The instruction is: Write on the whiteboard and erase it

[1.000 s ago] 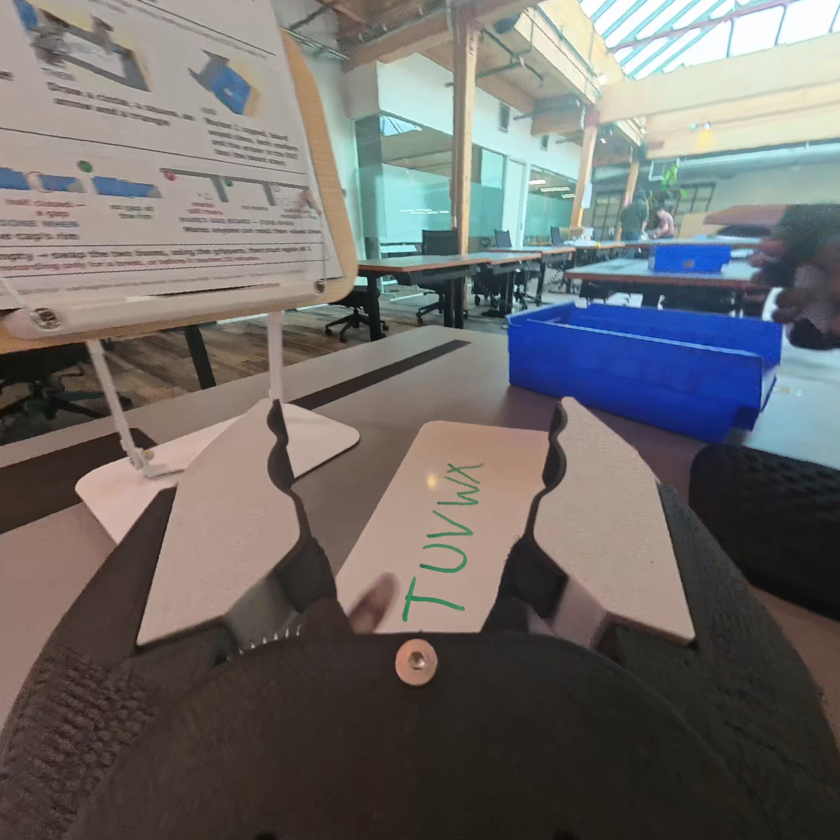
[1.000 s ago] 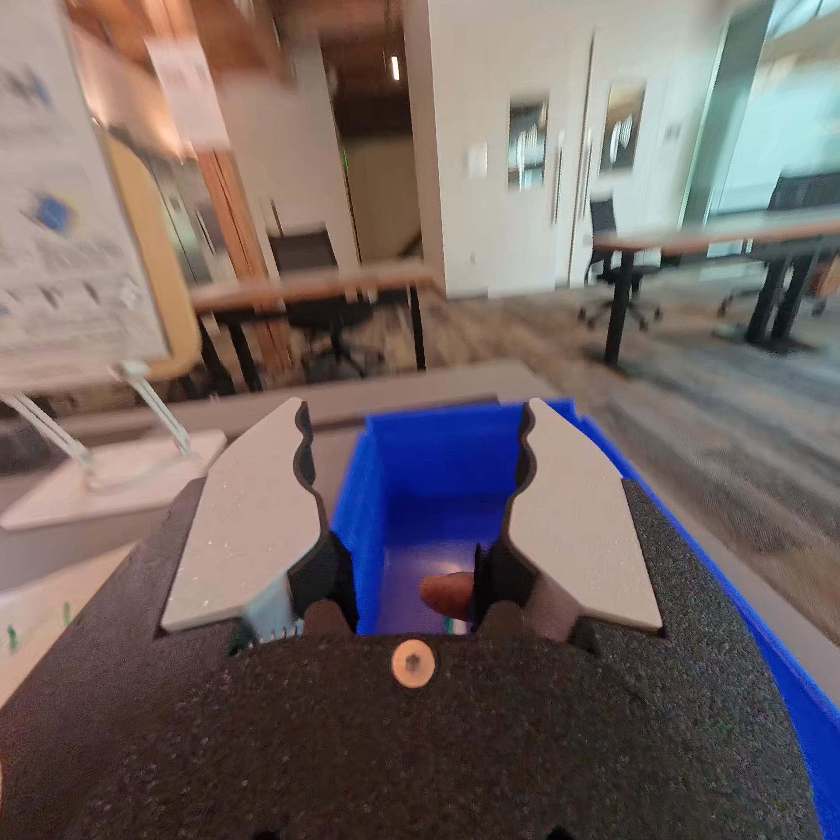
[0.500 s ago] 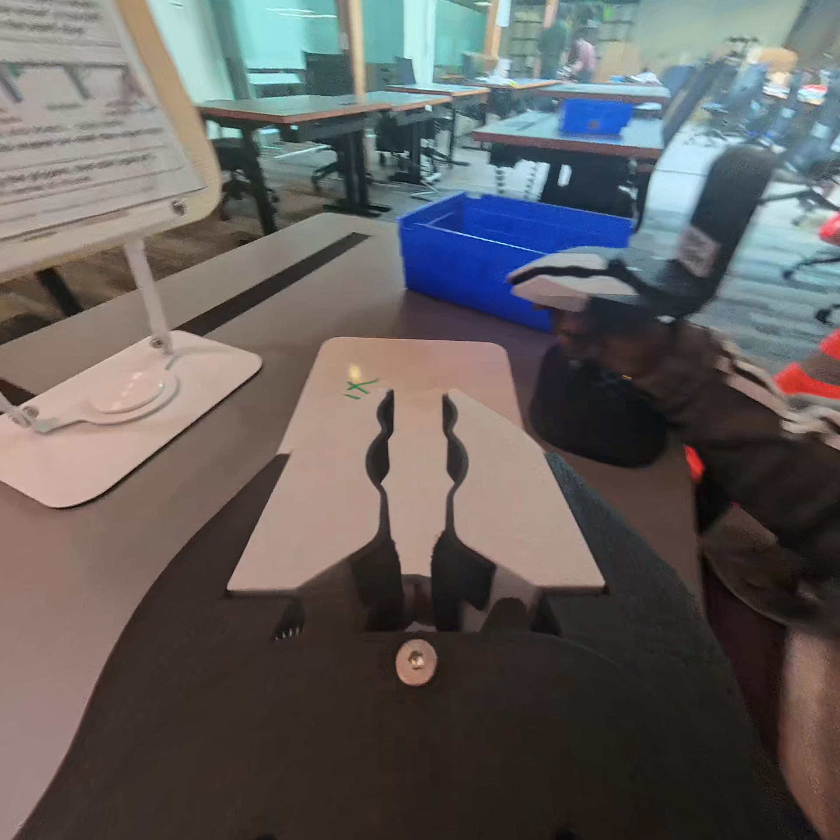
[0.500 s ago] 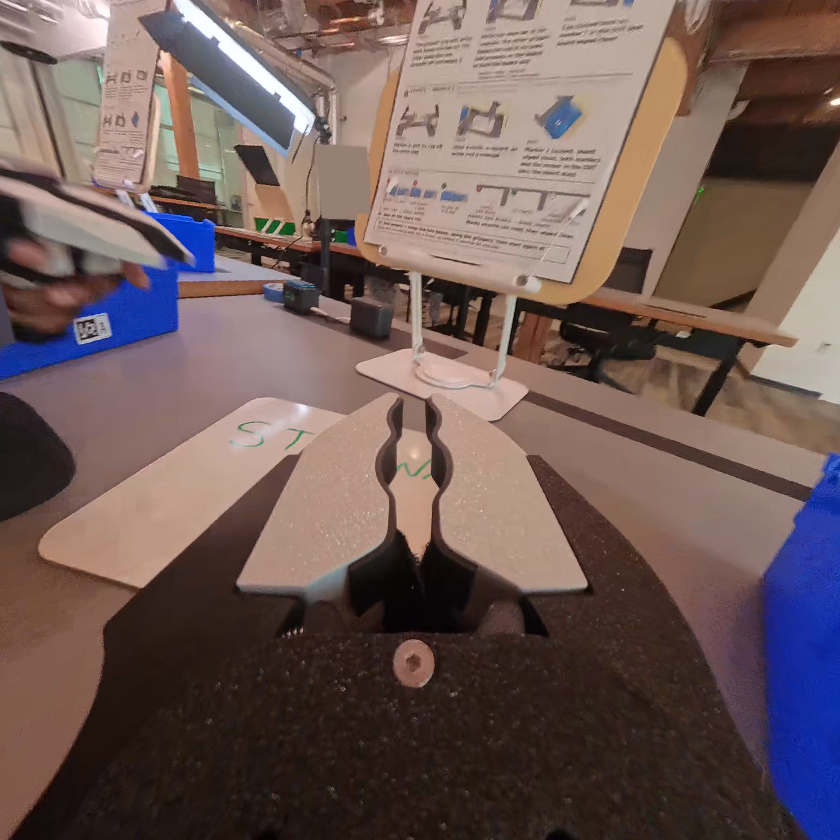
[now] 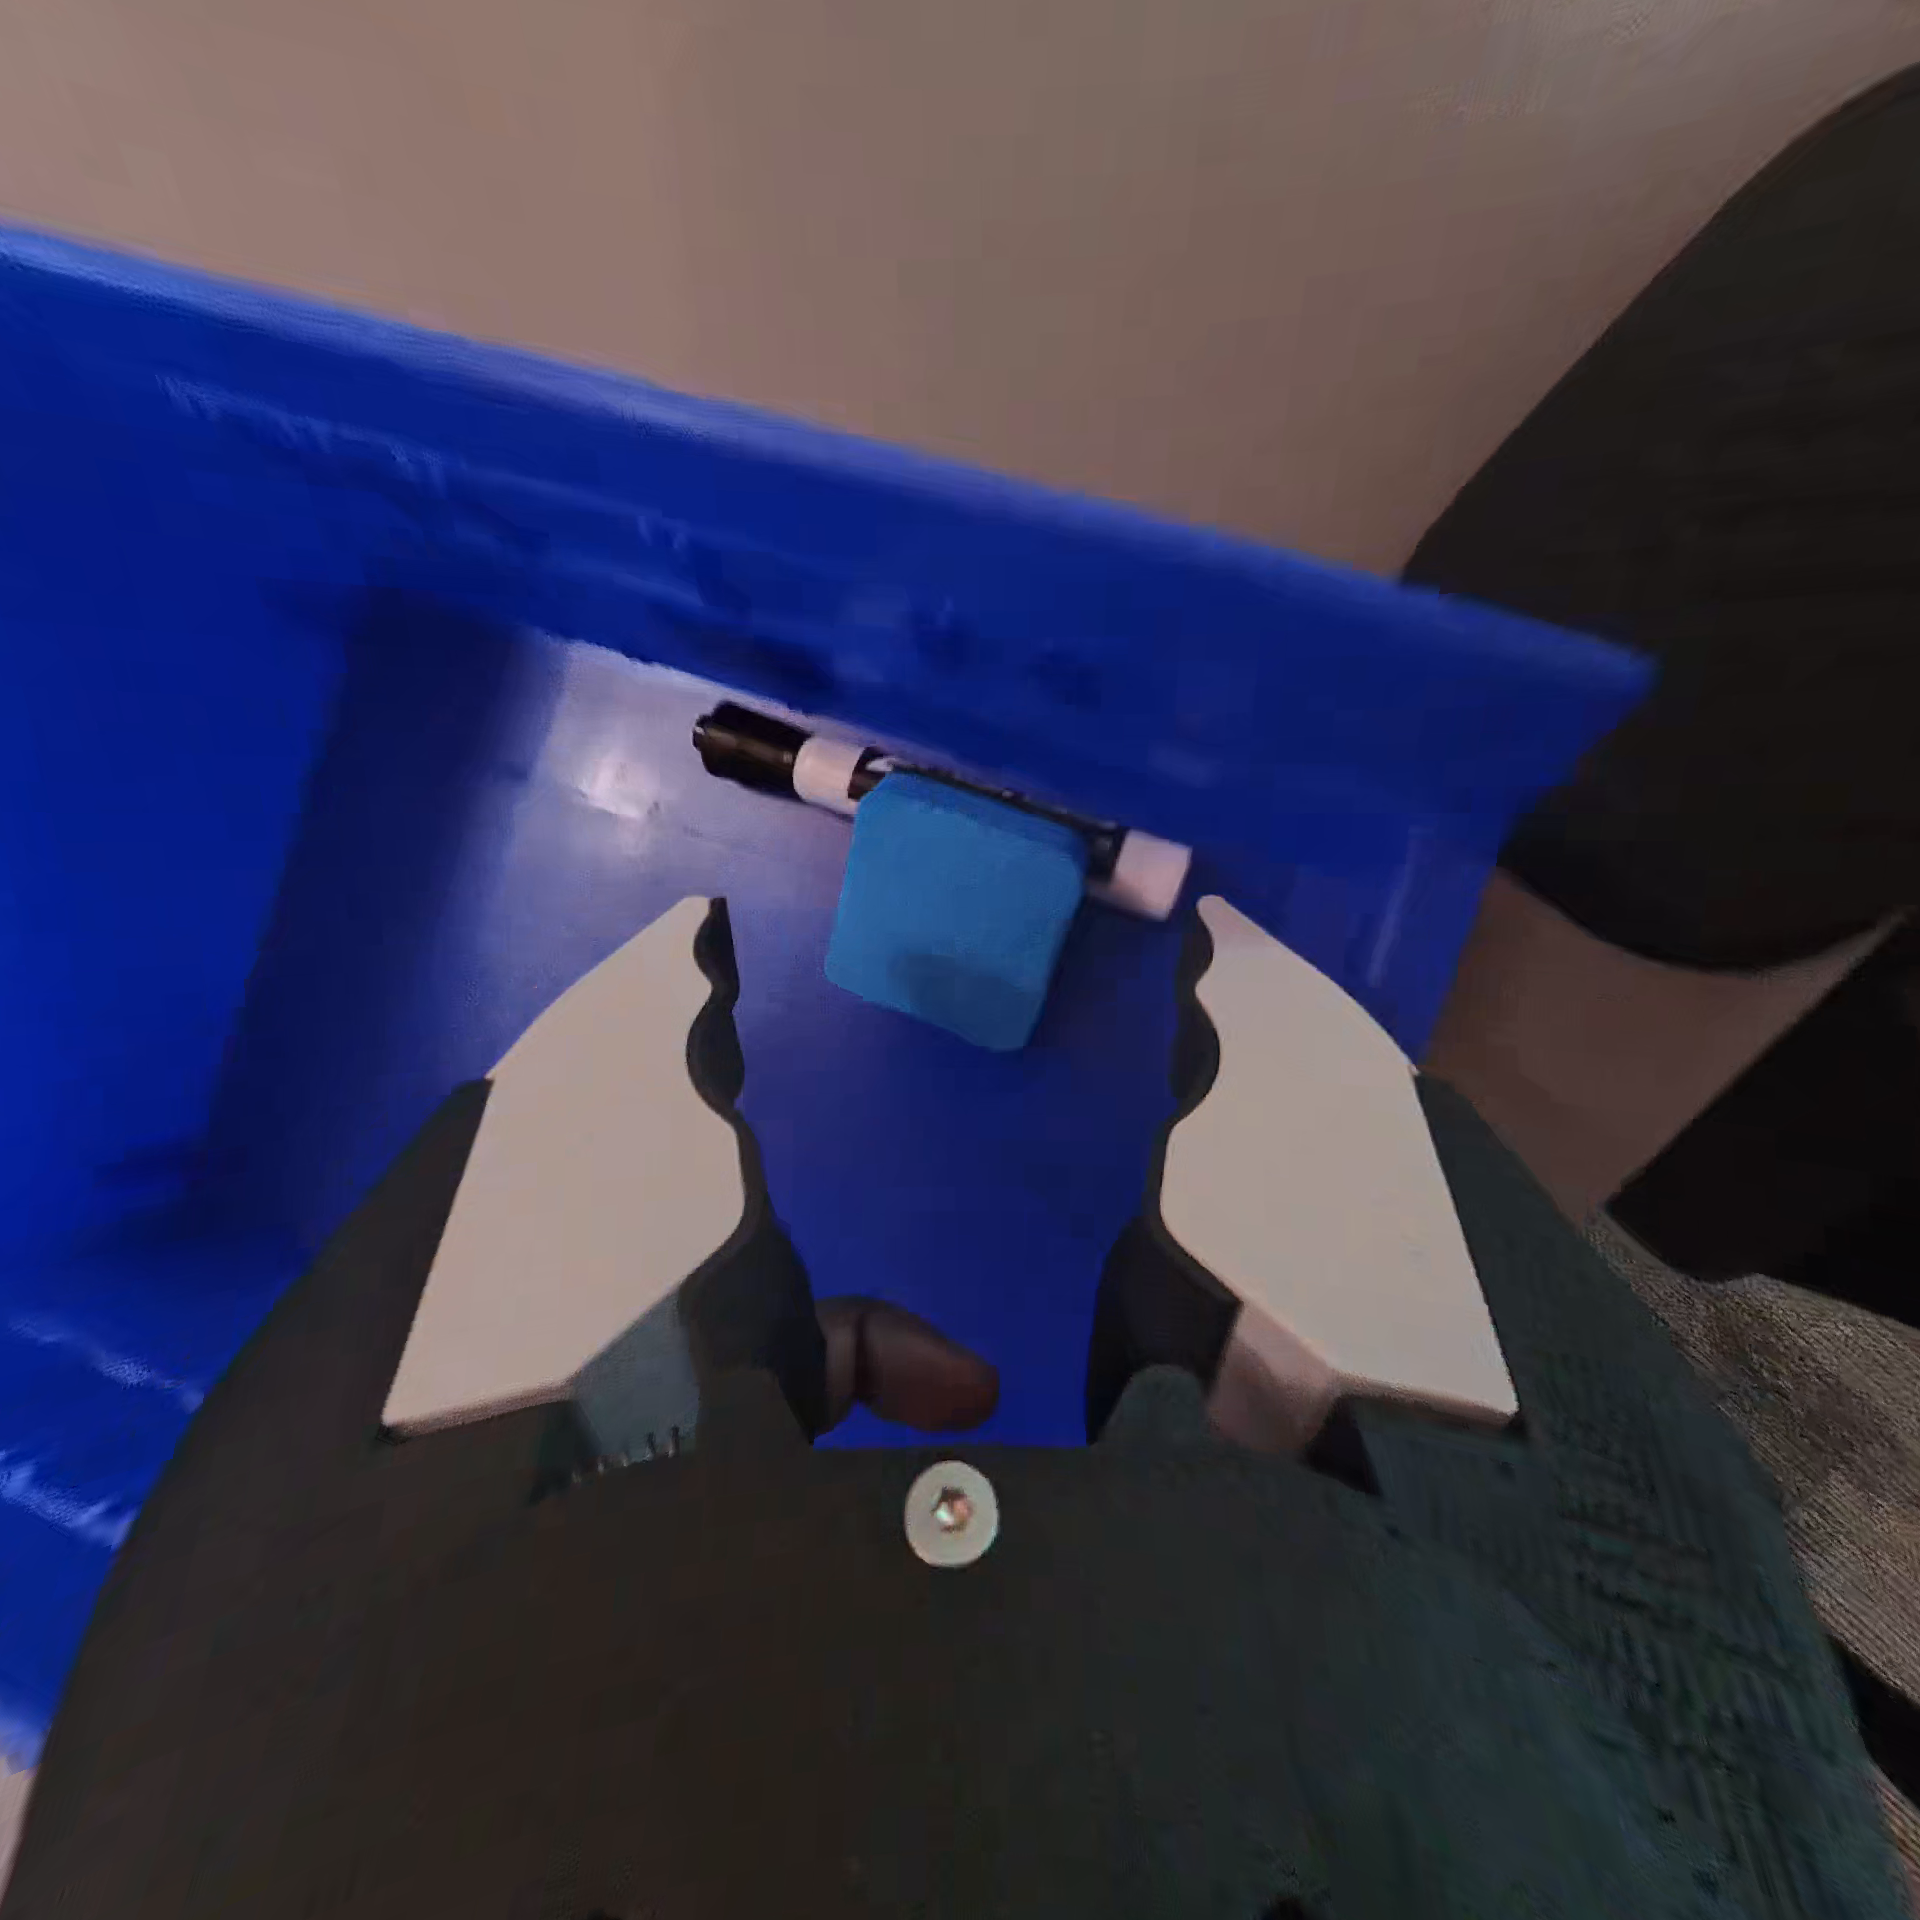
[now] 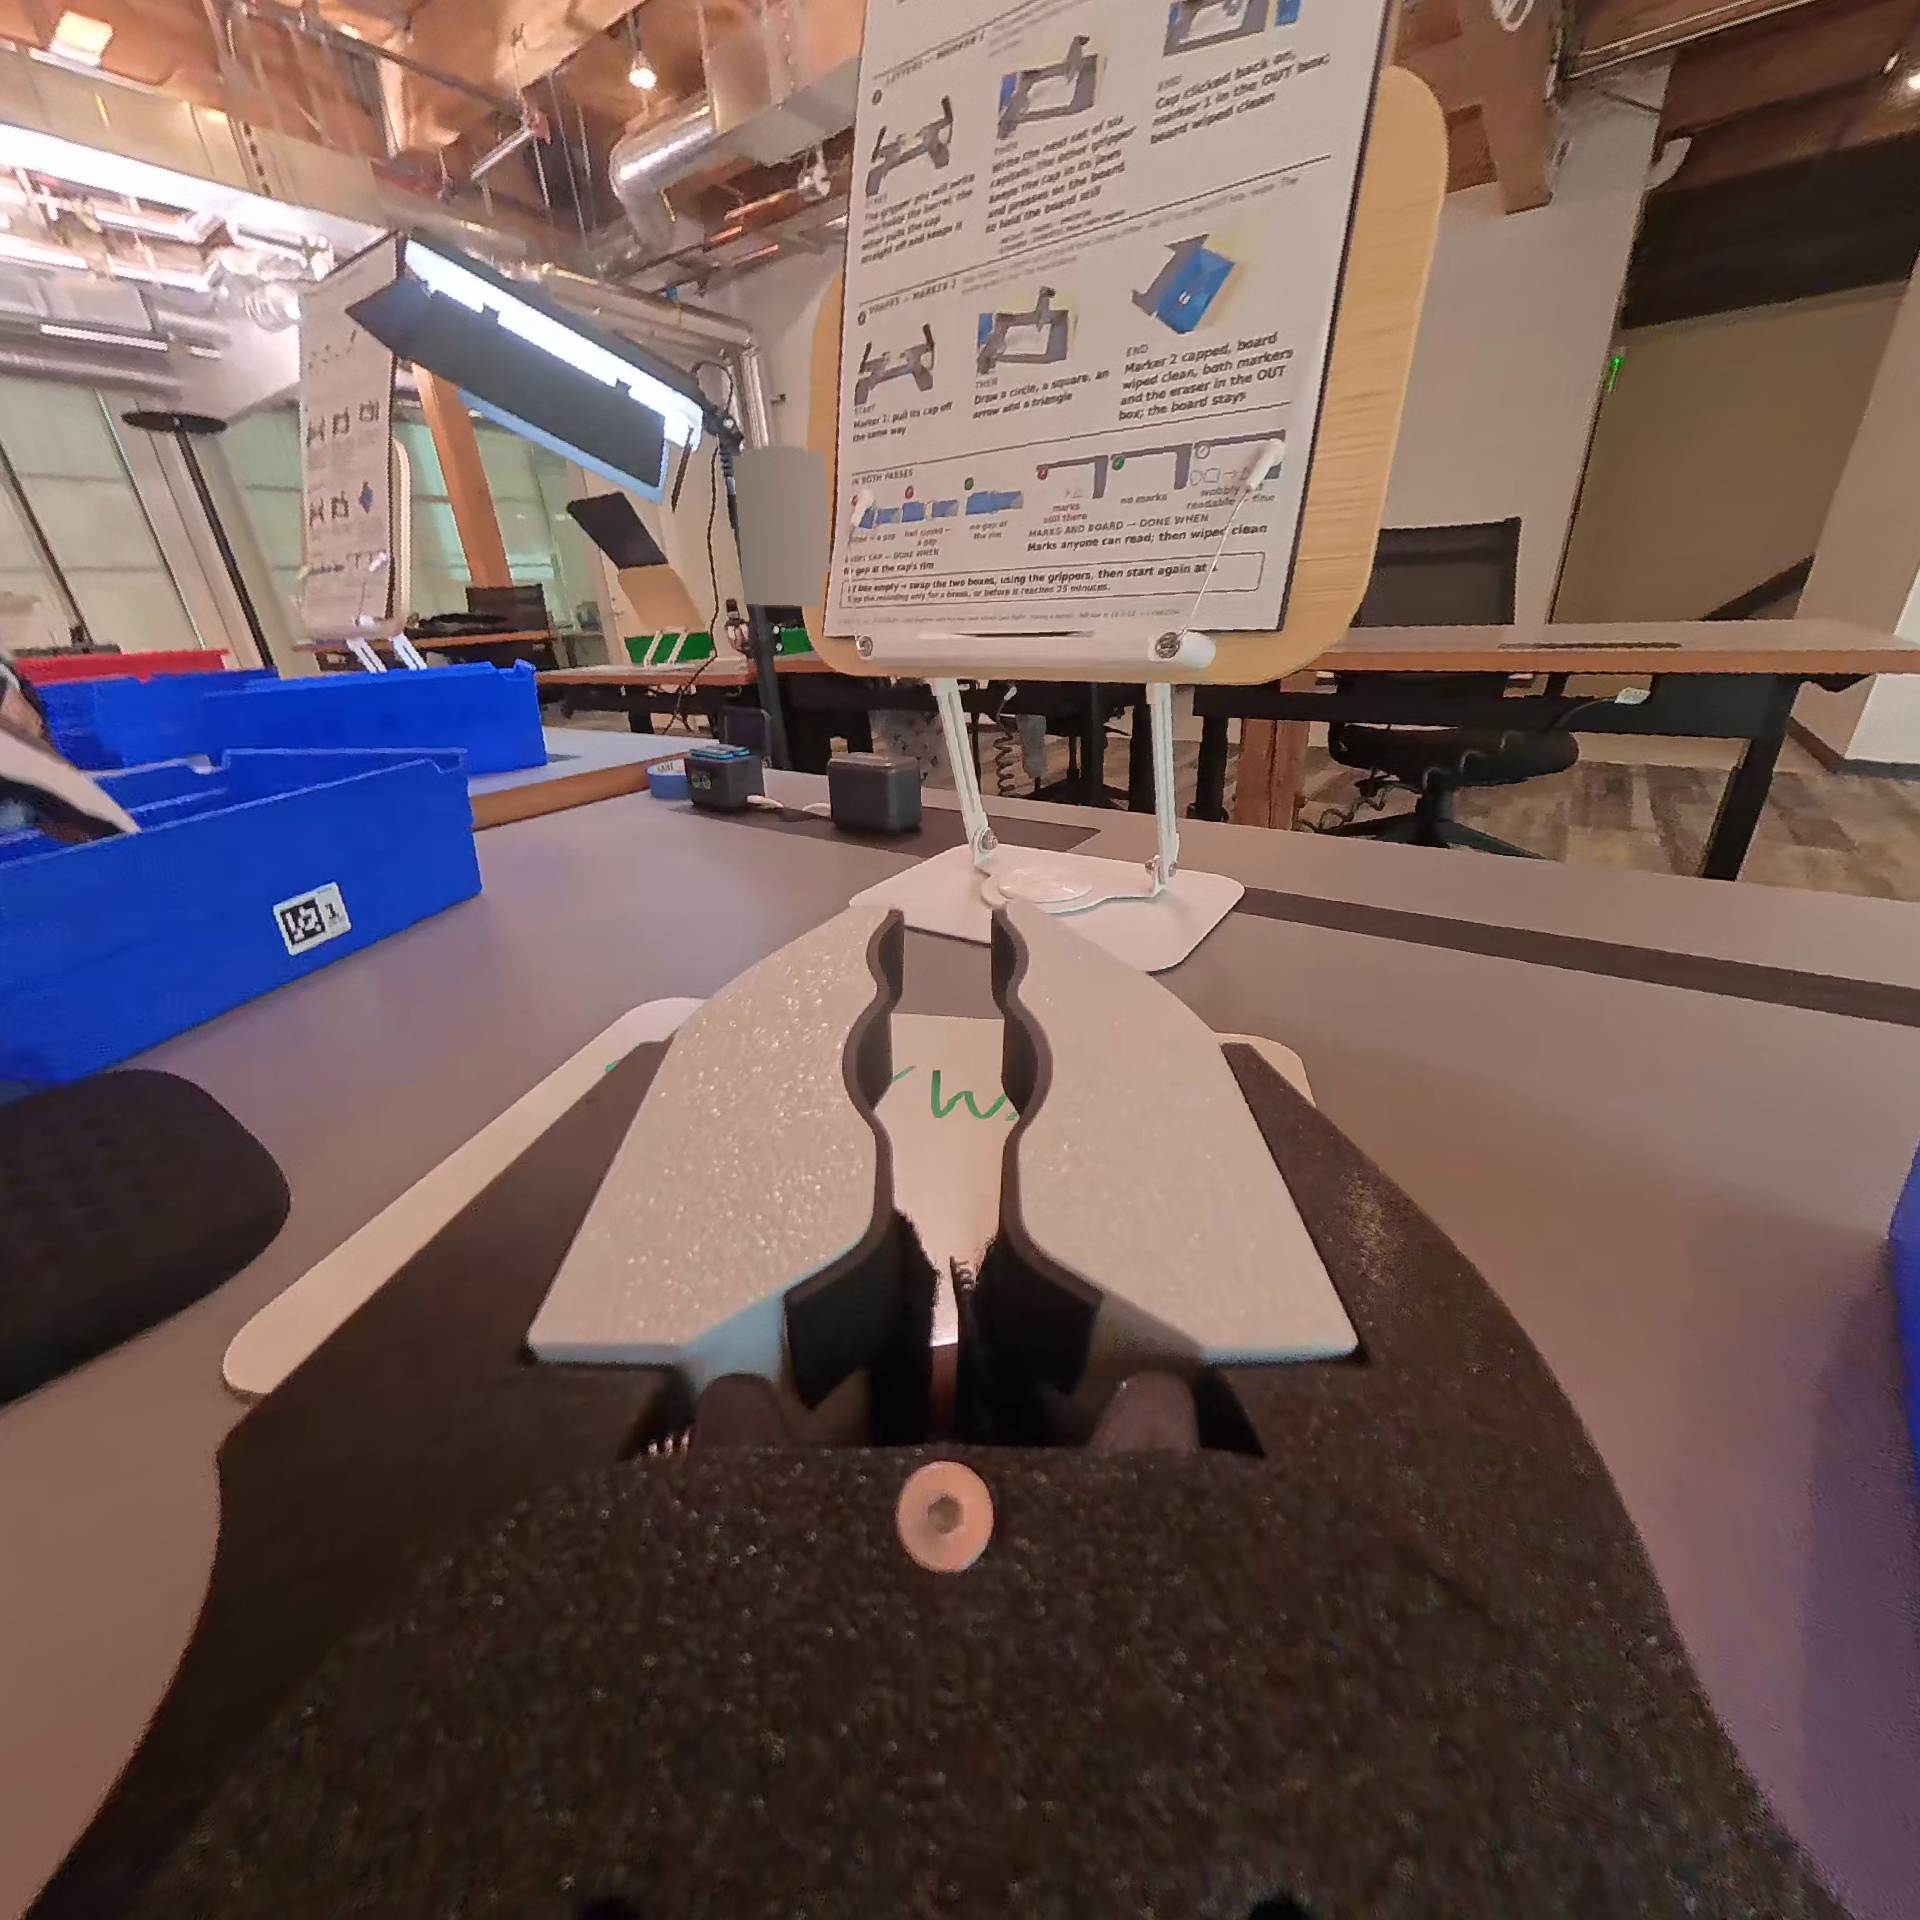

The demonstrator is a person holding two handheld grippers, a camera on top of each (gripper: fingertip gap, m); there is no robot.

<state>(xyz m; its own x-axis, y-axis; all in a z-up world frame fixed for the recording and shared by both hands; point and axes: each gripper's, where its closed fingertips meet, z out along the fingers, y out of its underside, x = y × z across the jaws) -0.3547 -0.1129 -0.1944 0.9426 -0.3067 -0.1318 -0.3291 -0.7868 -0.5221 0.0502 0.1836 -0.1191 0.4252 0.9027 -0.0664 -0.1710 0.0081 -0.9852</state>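
Left gripper [image 5: 951, 914], fingers apart, hovers over the eraser [image 5: 951, 912] in the bin [image 5: 260, 831]; straddle it squarely, clear of the marker [image 5: 831, 771] at 12 o'clock. Right gripper [image 6: 940, 935]: fingers nearly together, empty.

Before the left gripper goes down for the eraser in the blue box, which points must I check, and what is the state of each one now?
1. Left gripper open wide enough for the eraser: ok.
2. Eraser in view inside the blue box: ok, it lies ahead of the fingertips, slightly right of centre.
3. Eraser free of other things: not ok, it lies partly over the marker by the far wall.
4. Right gripper holding nothing: ok, nearly shut and empty.
5. Whiteboard held in place: cannot tell; the right gripper is over it.
6. Green writing waiting to be erased: ok.
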